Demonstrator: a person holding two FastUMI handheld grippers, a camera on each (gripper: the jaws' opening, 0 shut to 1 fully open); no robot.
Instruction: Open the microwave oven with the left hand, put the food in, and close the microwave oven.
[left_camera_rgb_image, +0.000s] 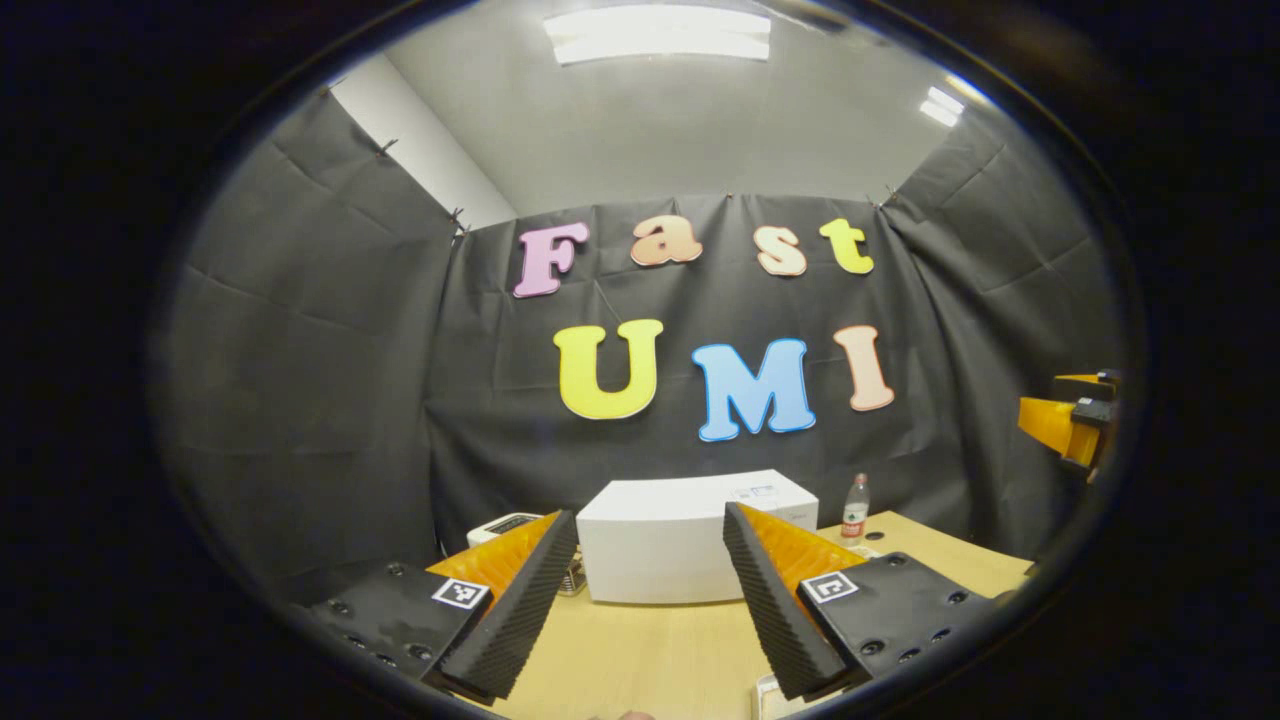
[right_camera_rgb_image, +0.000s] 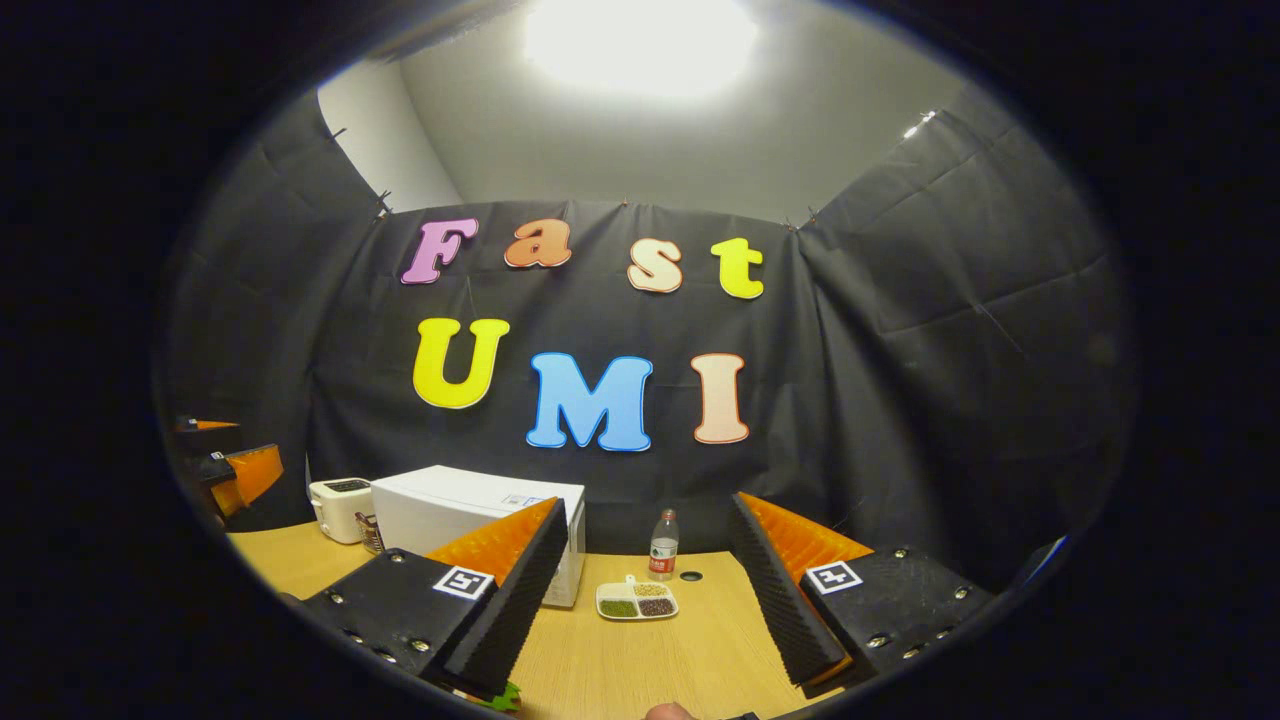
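A white microwave oven (left_camera_rgb_image: 665, 545) stands at the back of the wooden table (left_camera_rgb_image: 650, 655) with its door closed, straight ahead of my left gripper (left_camera_rgb_image: 650, 525), which is open and holds nothing. In the right gripper view the microwave oven (right_camera_rgb_image: 470, 515) sits left of centre. To its right on the table lies a white divided dish of food (right_camera_rgb_image: 637, 601). My right gripper (right_camera_rgb_image: 650, 510) is open and holds nothing, with the dish ahead between its fingers. The right gripper (left_camera_rgb_image: 1070, 420) also shows at the right edge of the left gripper view, and the left gripper (right_camera_rgb_image: 225, 470) at the left edge of the right gripper view.
A white toaster (right_camera_rgb_image: 340, 507) stands left of the microwave oven. A small plastic bottle (right_camera_rgb_image: 663, 545) stands behind the dish, also seen as a bottle (left_camera_rgb_image: 855, 508) right of the oven. A dark hole (right_camera_rgb_image: 690, 576) sits in the tabletop (right_camera_rgb_image: 700, 650). Black cloth walls enclose the booth.
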